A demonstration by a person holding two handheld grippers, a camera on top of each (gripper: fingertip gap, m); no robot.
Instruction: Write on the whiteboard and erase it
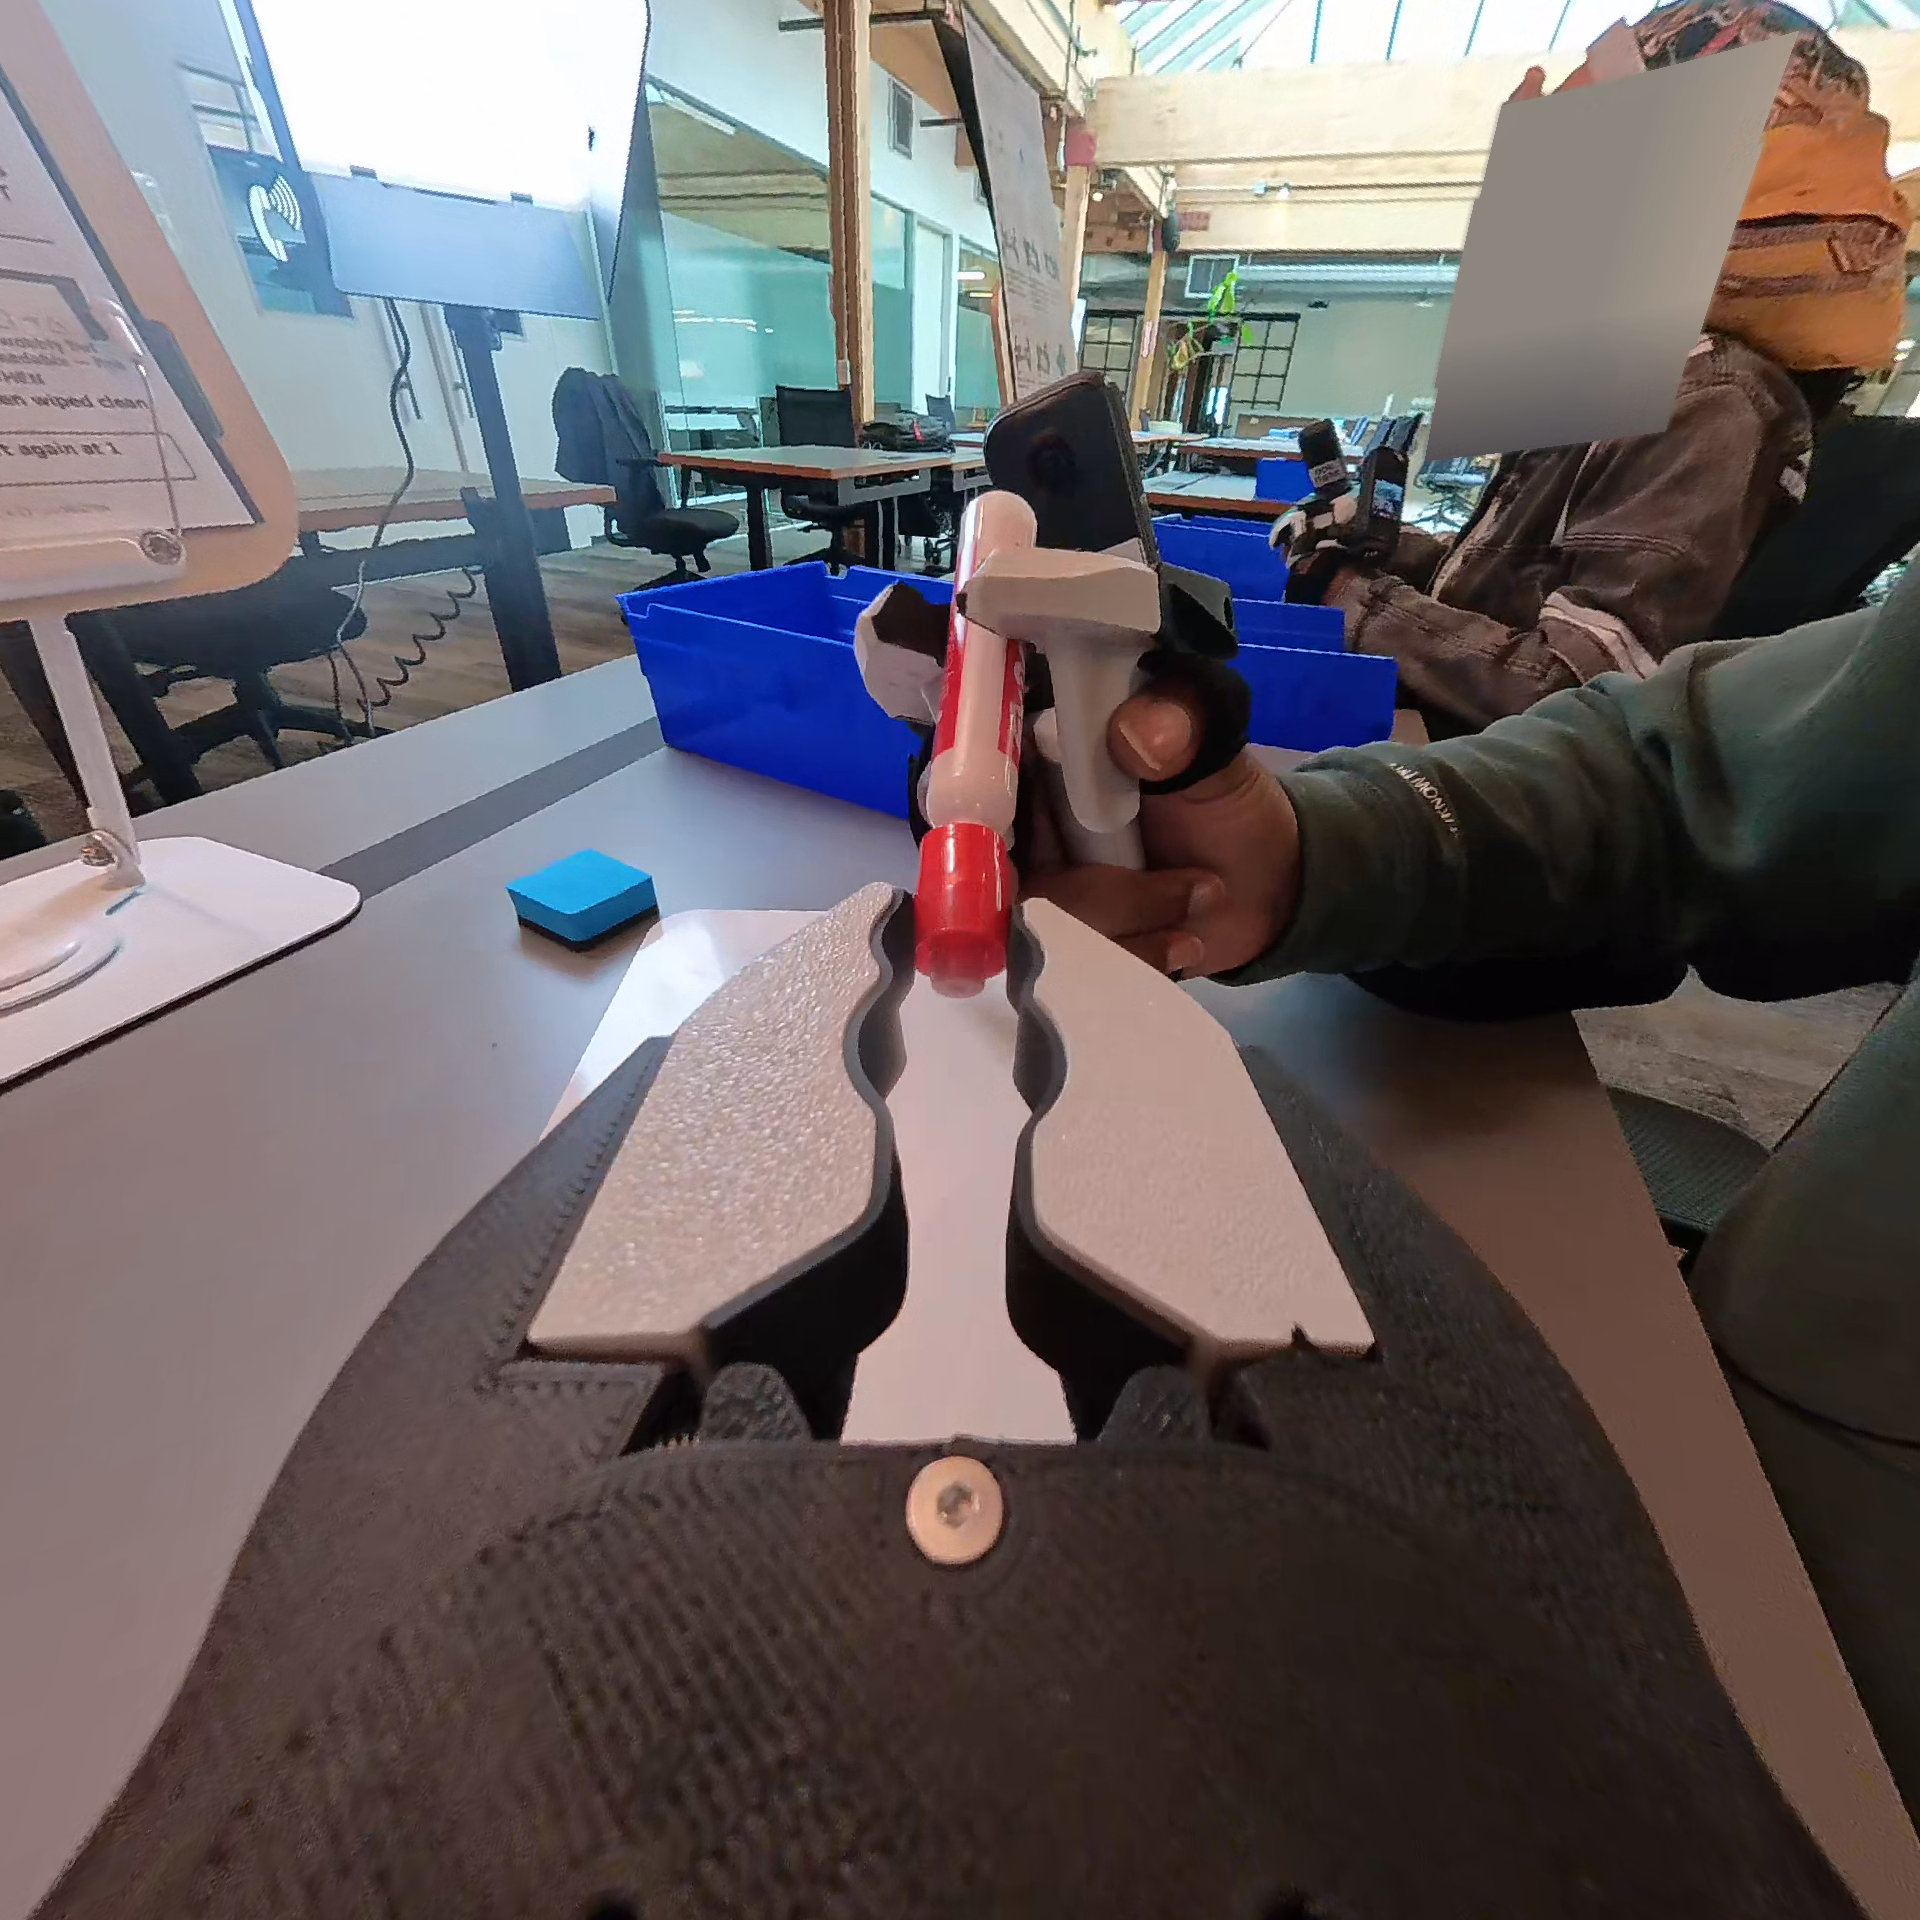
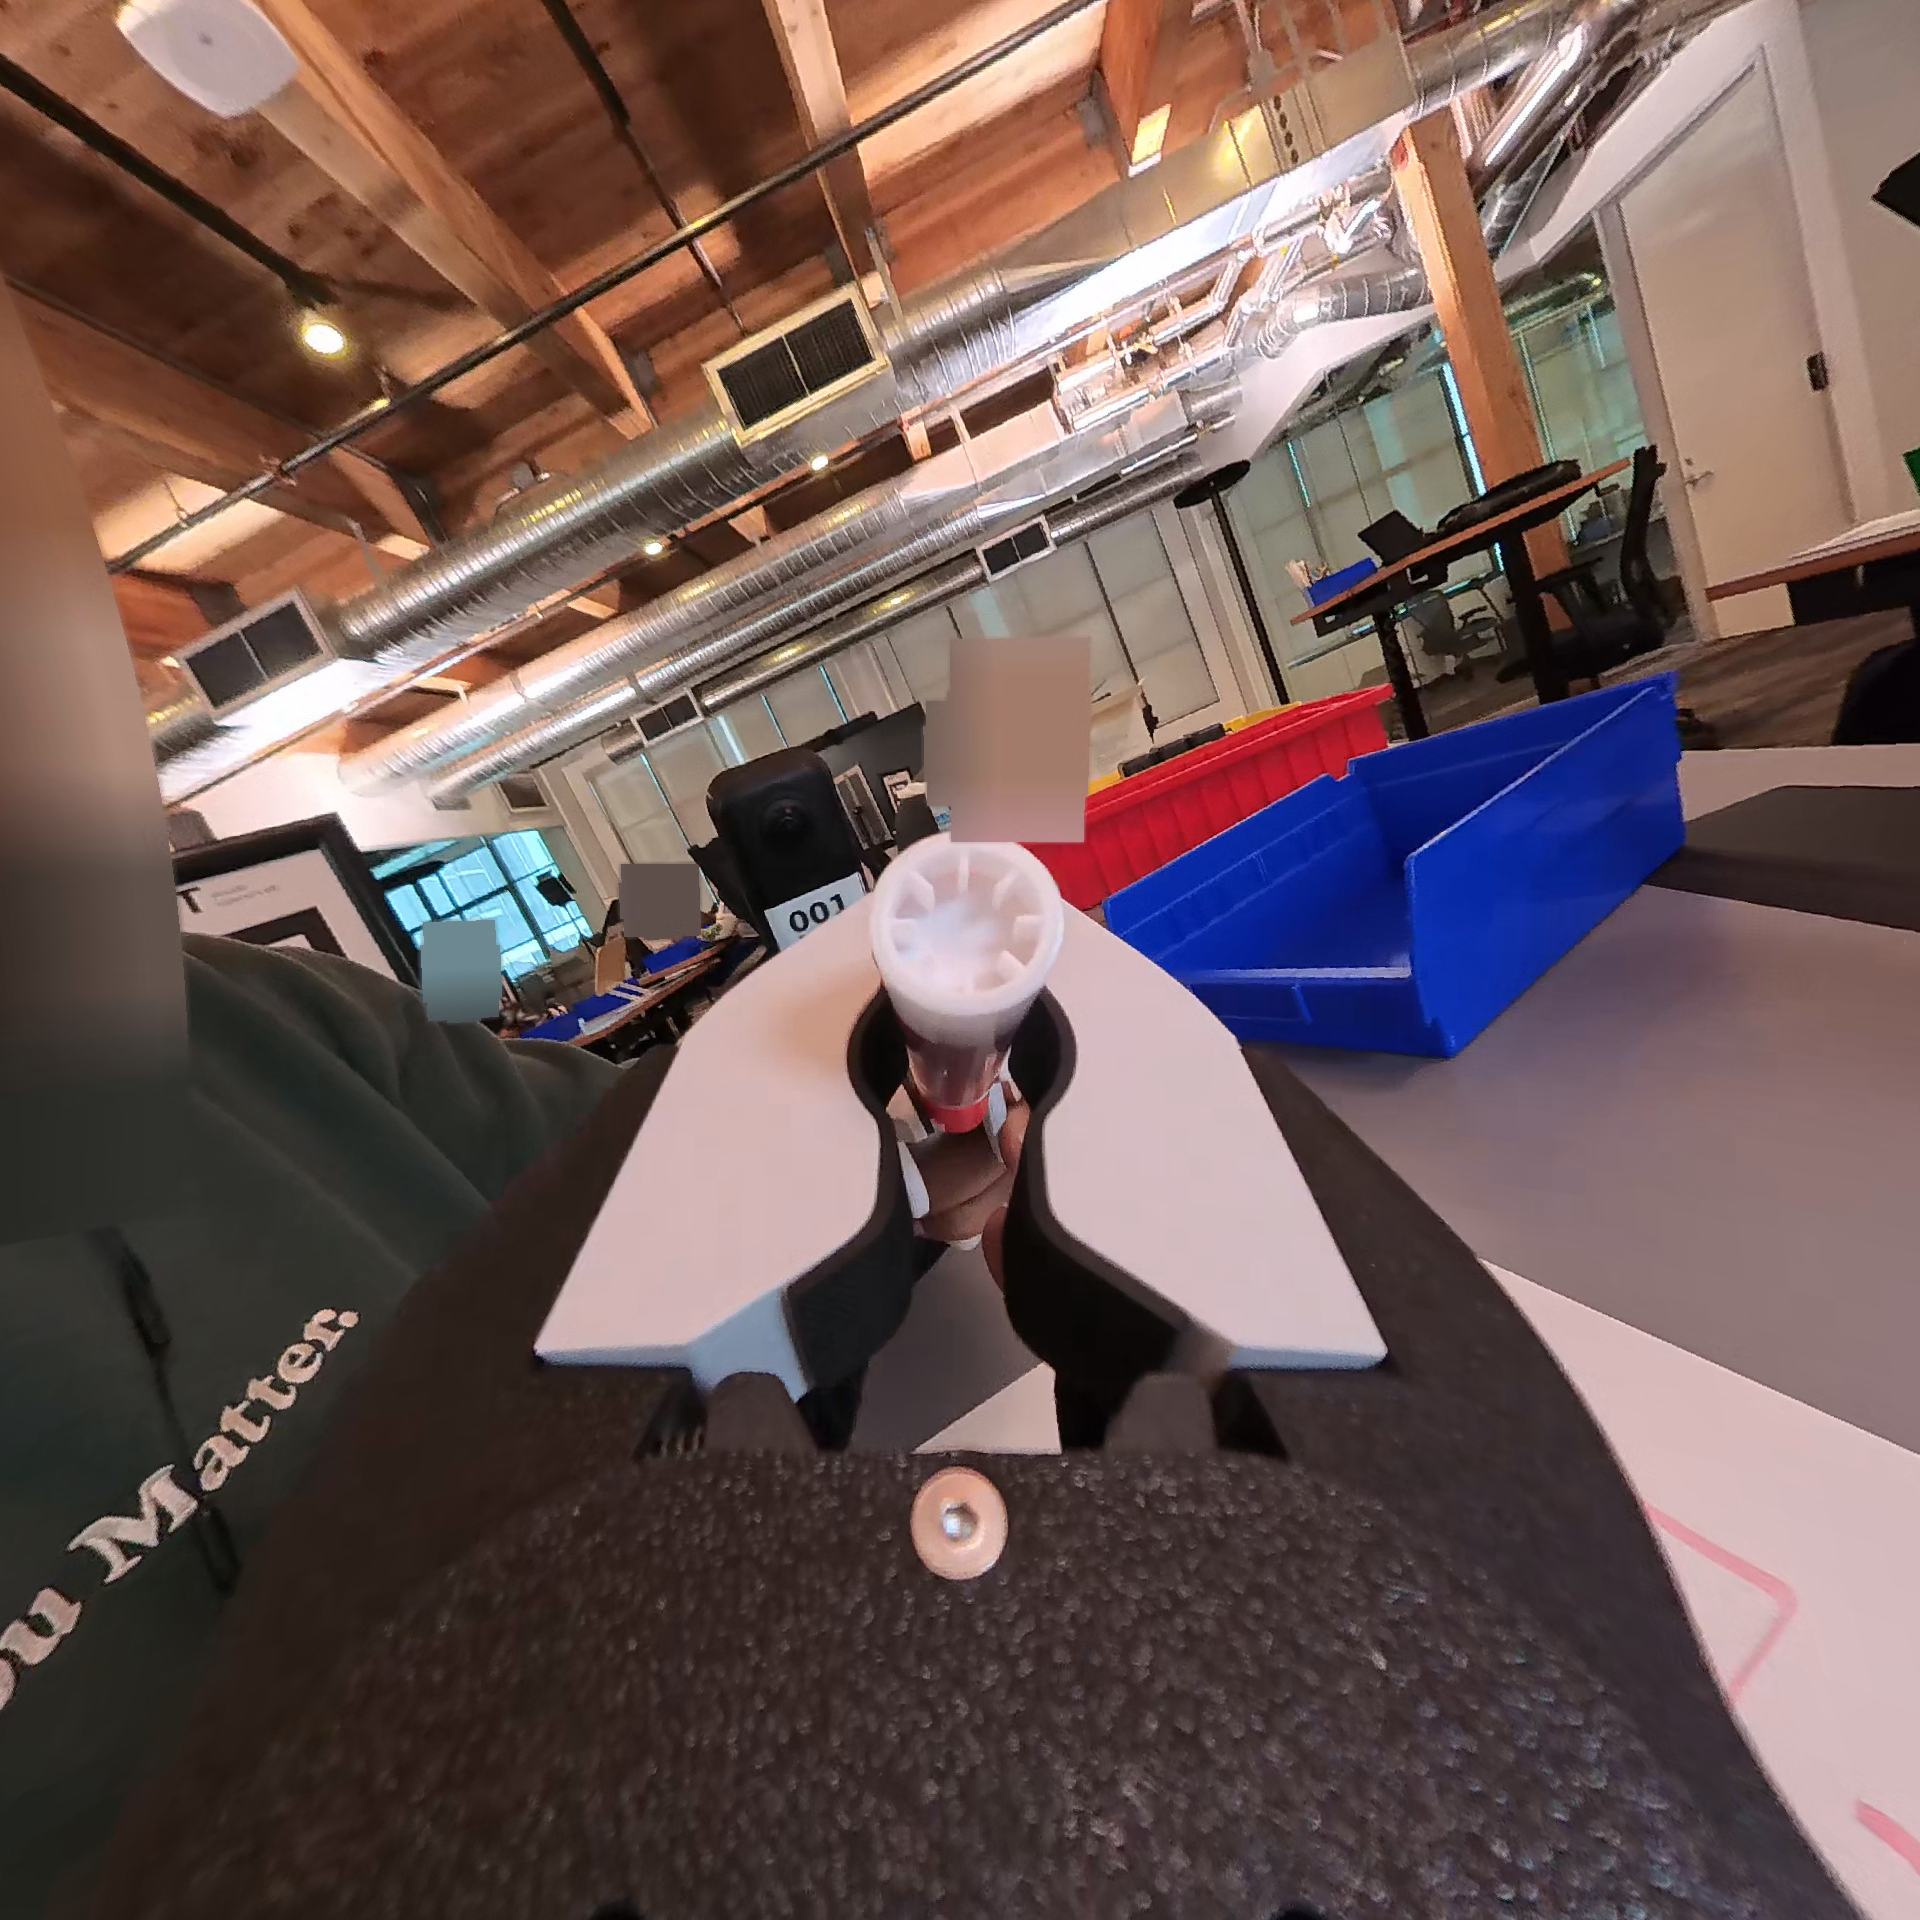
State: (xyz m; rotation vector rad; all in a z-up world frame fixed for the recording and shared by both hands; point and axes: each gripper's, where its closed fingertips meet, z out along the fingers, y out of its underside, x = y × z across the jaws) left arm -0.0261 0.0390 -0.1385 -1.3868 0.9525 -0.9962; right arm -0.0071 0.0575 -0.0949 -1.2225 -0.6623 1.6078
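A white marker [image 1: 975, 717] with a red cap [image 1: 961, 914] is held upright, cap down, over the whiteboard [image 1: 707, 966] that lies flat on the grey table. My right gripper [image 1: 971, 623] is shut on the marker's white barrel. My left gripper [image 1: 961, 920] has its fingertips closed on the red cap from both sides. In the right wrist view my right gripper [image 2: 966, 1023] clamps the marker [image 2: 966, 940], whose white back end points at the camera. The whiteboard [image 2: 1683, 1475] carries red drawn lines [image 2: 1725, 1631]. A blue eraser [image 1: 582, 896] lies on the table left of the board.
A blue bin [image 1: 769, 665] stands behind the marker; it also shows in the right wrist view [image 2: 1455, 914], with a red bin [image 2: 1226, 779] beyond. A white sign stand [image 1: 156, 914] sits at the table's left. A person sits at the far right. My right fingertips sit around 5 centimeters from my left ones. The blue eraser [image 1: 582, 896] is about equally far from each gripper, around 30 centimeters.
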